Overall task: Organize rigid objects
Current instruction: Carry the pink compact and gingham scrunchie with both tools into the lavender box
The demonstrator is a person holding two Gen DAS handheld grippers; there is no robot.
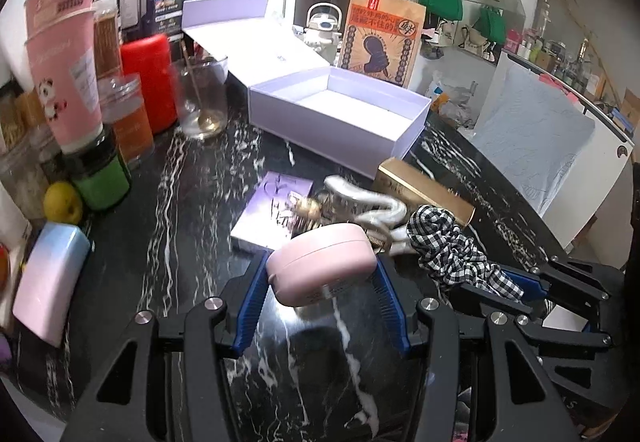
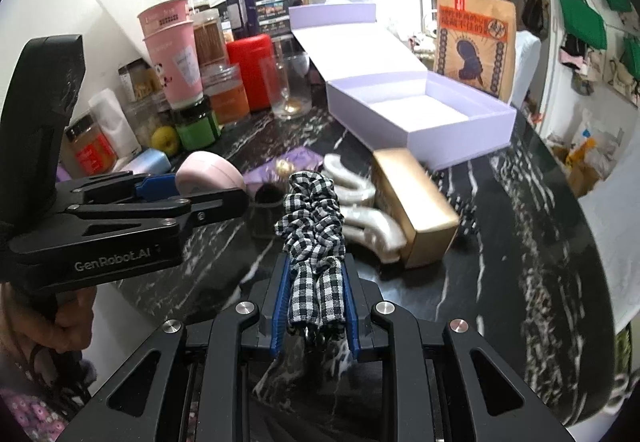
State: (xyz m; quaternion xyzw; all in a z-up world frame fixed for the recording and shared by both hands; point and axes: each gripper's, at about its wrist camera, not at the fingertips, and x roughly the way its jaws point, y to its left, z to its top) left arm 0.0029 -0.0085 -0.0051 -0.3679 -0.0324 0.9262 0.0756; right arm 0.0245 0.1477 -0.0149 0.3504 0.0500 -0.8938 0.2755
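My left gripper [image 1: 322, 276] is shut on a pink rounded case [image 1: 320, 262] and holds it above the black marble counter [image 1: 192, 226]; the case also shows in the right wrist view [image 2: 208, 176]. My right gripper [image 2: 314, 302] is shut on a black-and-white checked scrunchie [image 2: 314, 218], which also shows in the left wrist view [image 1: 452, 242]. An open lilac box [image 1: 340, 114] stands empty behind. A gold box [image 1: 424, 190], a pearly white hair claw [image 1: 368, 202] and a lilac card [image 1: 272, 210] lie in front of it.
Jars, pink cups [image 1: 64, 62], a red canister [image 1: 150, 78], a glass [image 1: 202, 98], a green jar [image 1: 102, 178] and a yellow fruit [image 1: 62, 202] crowd the left. A pastel case [image 1: 50, 282] lies at the near left. A paper bag [image 1: 380, 38] stands behind the box.
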